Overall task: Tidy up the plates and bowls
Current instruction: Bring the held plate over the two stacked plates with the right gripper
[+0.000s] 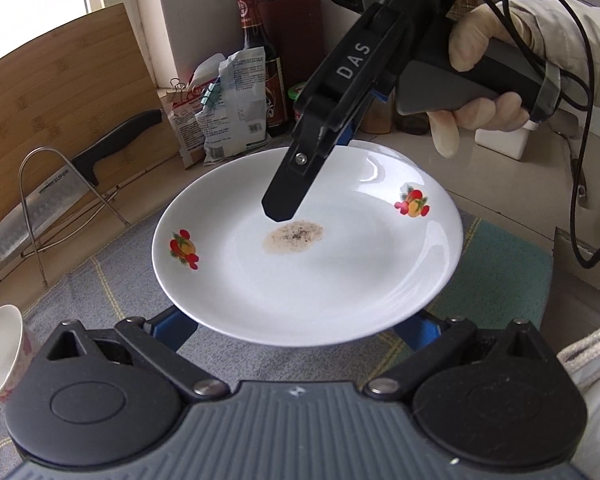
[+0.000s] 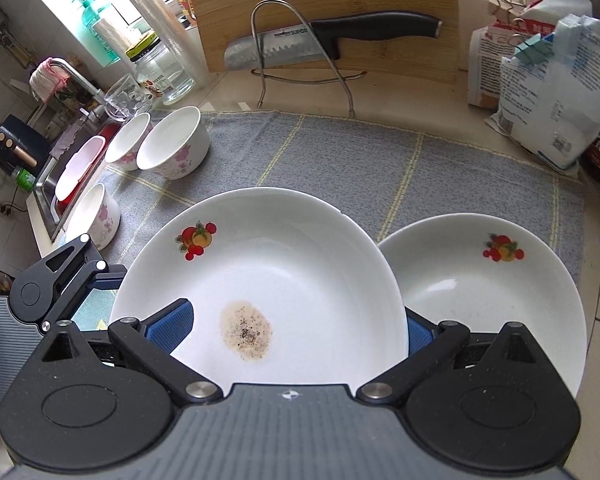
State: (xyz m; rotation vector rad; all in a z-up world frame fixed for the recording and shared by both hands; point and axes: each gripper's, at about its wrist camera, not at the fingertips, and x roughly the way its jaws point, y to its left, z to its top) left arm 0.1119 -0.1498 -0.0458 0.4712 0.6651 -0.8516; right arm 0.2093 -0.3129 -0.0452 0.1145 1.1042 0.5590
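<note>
A white plate (image 1: 308, 264) with fruit prints and a brown speckled stain is held above the grey mat. It also shows in the right wrist view (image 2: 284, 264). My right gripper (image 1: 284, 210) grips its far rim, one finger on top, one below. My left gripper (image 1: 300, 330) has its blue pads spread wide under the plate's near edge; whether they touch it is hidden. A second fruit-print plate (image 2: 492, 292) lies on the mat to the right. Three white floral bowls (image 2: 172, 144) stand at the mat's left edge.
A bamboo cutting board (image 2: 324, 8) and a cleaver (image 2: 284, 46) on a wire stand sit at the back. Food bags (image 2: 548, 80) and a sauce bottle (image 1: 260, 56) stand by the wall. A sink (image 2: 72, 176) lies at the left. A cup (image 1: 0, 352) is near my left gripper.
</note>
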